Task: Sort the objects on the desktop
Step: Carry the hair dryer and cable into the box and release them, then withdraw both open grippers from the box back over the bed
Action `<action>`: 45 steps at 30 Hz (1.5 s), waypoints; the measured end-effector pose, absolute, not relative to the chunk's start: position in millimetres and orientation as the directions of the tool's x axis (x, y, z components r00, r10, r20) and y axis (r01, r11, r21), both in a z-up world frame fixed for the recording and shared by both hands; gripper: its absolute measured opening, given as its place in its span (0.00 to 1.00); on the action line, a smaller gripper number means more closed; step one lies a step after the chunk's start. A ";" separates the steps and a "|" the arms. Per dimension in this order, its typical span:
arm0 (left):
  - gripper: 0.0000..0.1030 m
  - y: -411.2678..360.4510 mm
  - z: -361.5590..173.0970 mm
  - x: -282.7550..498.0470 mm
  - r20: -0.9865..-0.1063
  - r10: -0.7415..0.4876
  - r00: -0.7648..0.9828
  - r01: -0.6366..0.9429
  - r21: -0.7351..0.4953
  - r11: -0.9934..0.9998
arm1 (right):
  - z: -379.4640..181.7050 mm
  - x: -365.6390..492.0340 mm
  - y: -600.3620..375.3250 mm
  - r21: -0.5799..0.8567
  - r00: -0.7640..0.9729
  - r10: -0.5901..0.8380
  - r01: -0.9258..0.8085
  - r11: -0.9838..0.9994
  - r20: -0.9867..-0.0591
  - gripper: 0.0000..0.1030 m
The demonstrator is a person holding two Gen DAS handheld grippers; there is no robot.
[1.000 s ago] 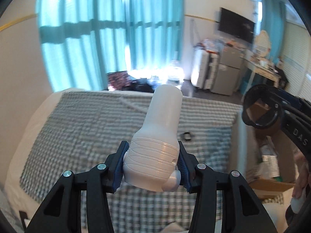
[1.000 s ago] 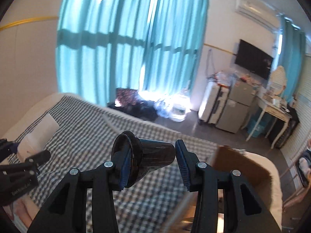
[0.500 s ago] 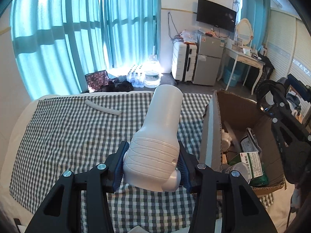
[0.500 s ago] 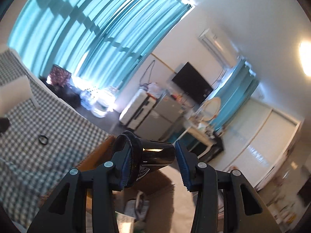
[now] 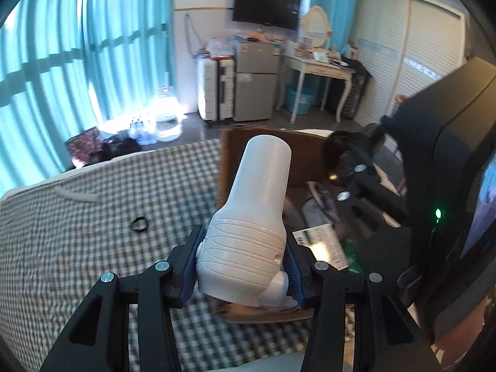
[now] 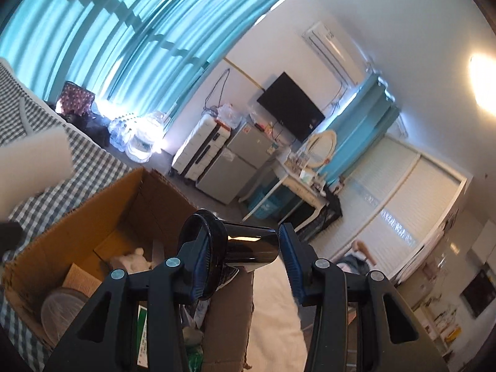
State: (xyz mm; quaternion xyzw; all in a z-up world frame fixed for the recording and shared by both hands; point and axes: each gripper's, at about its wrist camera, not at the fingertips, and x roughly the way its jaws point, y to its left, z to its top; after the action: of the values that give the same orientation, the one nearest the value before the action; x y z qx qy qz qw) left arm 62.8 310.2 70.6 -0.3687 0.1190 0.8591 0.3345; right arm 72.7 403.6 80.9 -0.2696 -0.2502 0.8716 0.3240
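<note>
Cardboard box (image 5: pixel 228 167) lies just ahead-right of my left gripper (image 5: pixel 243 266), clamped on the white nozzle (image 5: pixel 257 214) pointing away, while my right gripper (image 6: pixel 245 259), over it, grasps the black funnel piece (image 6: pixel 238 245).

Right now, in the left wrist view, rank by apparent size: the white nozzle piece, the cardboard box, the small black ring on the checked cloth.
1-2. white nozzle piece and cardboard box: unsure, since the nozzle is nearest the camera and hides much of the box.
3. small black ring.
</note>
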 end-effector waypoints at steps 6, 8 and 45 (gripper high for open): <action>0.58 326.3 53.4 55.3 -0.759 0.490 -0.429 -0.680 -0.086 -0.729 | 75.0 80.0 420.2 -0.592 -0.627 0.706 -0.445 -0.672 -0.331 0.81; 0.77 323.3 50.3 54.2 -0.762 0.450 -0.466 -0.654 -0.046 -0.755 | 73.2 82.9 419.9 -0.618 -0.633 0.713 -0.440 -0.651 -0.300 0.83; 1.00 44.0 9.7 -51.6 -0.773 0.087 -0.629 -0.160 0.020 -0.987 | 66.1 -7.6 296.5 0.088 -0.828 -0.016 -0.040 -0.995 -0.561 0.84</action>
State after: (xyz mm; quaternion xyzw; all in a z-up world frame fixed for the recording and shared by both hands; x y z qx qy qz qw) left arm -51.6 44.0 9.7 -0.4255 0.0432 0.9013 0.0684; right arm -7.6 296.5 66.1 -0.2933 0.0480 0.9548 0.0064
